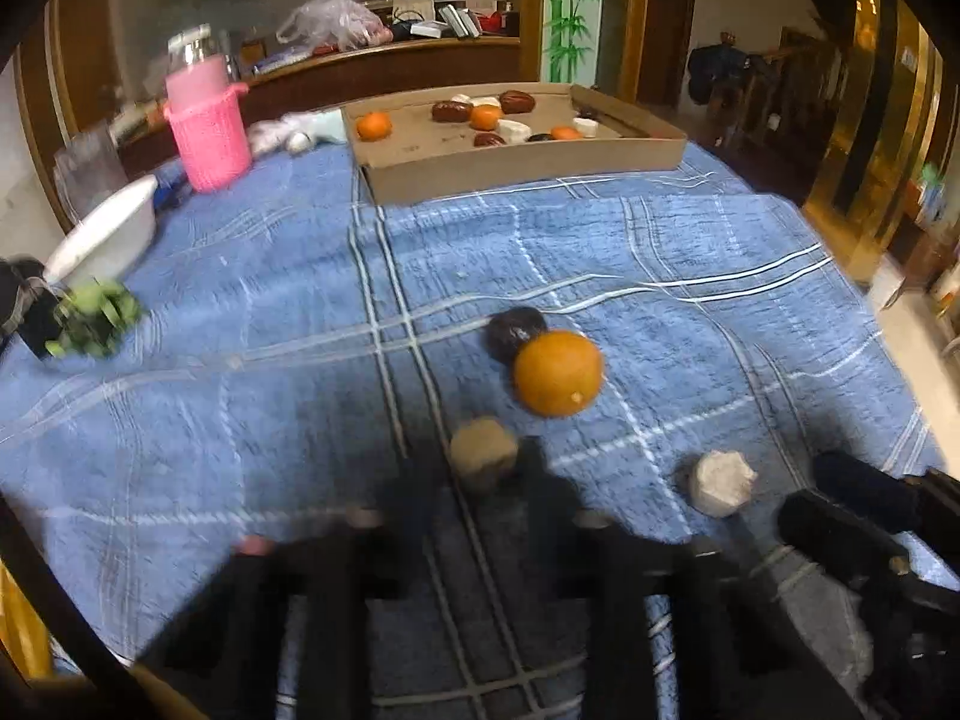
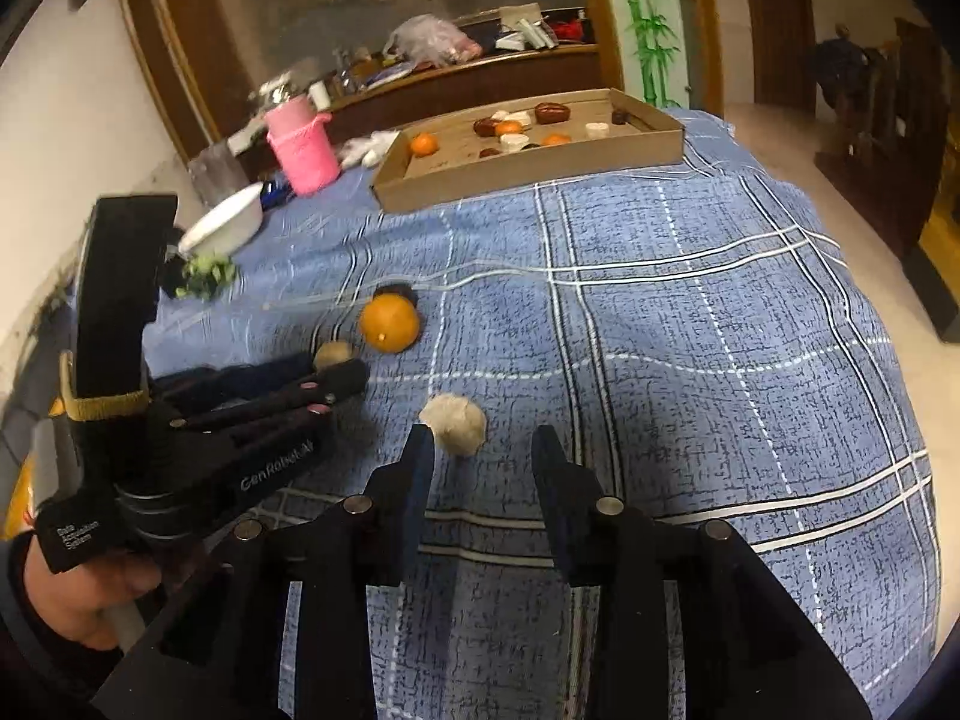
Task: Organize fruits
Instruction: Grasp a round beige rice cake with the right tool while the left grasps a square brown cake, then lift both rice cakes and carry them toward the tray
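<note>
An orange [image 1: 558, 373] lies on the blue plaid cloth, touching a dark fruit [image 1: 515, 330] behind it. A tan round fruit [image 1: 483, 453] and a whitish lumpy one [image 1: 720, 483] lie nearer. My left gripper [image 1: 474, 486] is open and blurred, its tips around the tan fruit. In the right wrist view my right gripper [image 2: 483, 441] is open and empty, just short of the whitish fruit [image 2: 454, 423]. The left gripper [image 2: 336, 375] shows there beside the tan fruit [image 2: 333, 354], near the orange [image 2: 389, 322]. A cardboard tray [image 1: 528, 165] at the back holds several fruits.
A pink basket [image 1: 207, 135] with a jar, a white bowl [image 1: 102, 237] and a green bunch [image 1: 96, 318] stand at the left. The cloth's right edge drops to the floor [image 2: 870, 138]. A cluttered wooden counter [image 1: 384, 57] runs behind.
</note>
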`<state>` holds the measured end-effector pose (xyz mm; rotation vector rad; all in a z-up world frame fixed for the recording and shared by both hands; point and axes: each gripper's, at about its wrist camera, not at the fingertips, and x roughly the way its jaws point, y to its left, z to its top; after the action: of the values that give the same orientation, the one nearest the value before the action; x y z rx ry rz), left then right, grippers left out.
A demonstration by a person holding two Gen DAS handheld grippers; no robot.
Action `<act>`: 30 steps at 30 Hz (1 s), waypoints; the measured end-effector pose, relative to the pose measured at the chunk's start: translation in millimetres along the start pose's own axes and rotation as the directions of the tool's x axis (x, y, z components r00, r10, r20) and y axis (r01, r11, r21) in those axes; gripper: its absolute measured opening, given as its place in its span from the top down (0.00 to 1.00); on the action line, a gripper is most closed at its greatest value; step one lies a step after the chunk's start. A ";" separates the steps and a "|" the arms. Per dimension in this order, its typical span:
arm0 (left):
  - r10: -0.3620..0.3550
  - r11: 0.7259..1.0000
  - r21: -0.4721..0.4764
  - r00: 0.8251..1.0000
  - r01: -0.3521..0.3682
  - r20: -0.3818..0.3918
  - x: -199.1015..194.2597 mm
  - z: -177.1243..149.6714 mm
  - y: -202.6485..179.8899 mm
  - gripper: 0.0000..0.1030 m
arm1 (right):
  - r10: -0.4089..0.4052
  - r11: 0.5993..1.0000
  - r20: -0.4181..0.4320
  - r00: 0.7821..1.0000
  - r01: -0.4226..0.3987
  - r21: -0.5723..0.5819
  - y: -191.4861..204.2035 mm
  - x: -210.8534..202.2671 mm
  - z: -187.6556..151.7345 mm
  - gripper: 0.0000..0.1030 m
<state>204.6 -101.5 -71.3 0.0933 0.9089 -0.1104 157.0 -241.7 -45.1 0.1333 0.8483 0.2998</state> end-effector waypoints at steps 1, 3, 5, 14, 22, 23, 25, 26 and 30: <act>-0.010 1.000 -0.002 1.000 0.010 -0.001 -0.6 0.7 0.8 0.78 | -0.004 1.000 0.000 1.000 0.004 0.008 -2.0 -0.4 -0.6 0.67; -0.017 1.000 -0.019 1.000 0.017 0.021 -4.1 -1.0 5.7 0.78 | -0.006 1.000 -0.004 1.000 0.006 0.011 -2.6 0.3 -0.8 0.67; -0.007 1.000 -0.027 0.999 0.008 0.040 -10.2 -3.8 11.9 0.78 | -0.007 1.000 -0.009 1.000 0.007 -0.007 1.7 3.1 0.3 0.67; -0.004 0.998 -0.064 0.998 0.007 0.059 -35.0 -16.1 32.9 0.78 | -0.089 0.990 -0.064 0.994 0.081 -0.118 30.1 44.1 9.4 0.76; -0.003 0.997 -0.080 0.997 0.009 0.074 -65.4 -38.1 39.7 0.77 | -0.052 0.998 -0.009 0.999 0.051 -0.044 30.1 3.1 -6.4 0.76; -0.001 0.997 -0.083 0.997 0.007 0.075 -71.5 -42.6 40.9 0.78 | -0.049 0.998 -0.006 0.999 0.049 -0.041 31.6 -1.2 -9.6 0.76; 0.009 0.996 -0.091 0.997 -0.002 0.079 -83.1 -51.8 43.1 0.77 | -0.040 0.999 0.010 0.999 0.041 -0.024 35.7 -15.4 -19.9 0.76; 0.014 0.996 -0.094 0.997 -0.006 0.081 -88.5 -56.5 44.1 0.77 | -0.037 0.999 0.013 0.999 0.037 -0.019 37.6 -19.5 -23.2 0.76; 0.040 0.994 -0.102 0.995 -0.031 0.087 -105.9 -72.1 48.6 0.77 | -0.018 1.000 0.041 0.999 0.019 -0.011 51.1 -40.4 -40.5 0.76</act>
<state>90.3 -38.3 -29.9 0.0104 0.8221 -0.0351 90.7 -206.0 -30.7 0.1206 0.8067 0.2838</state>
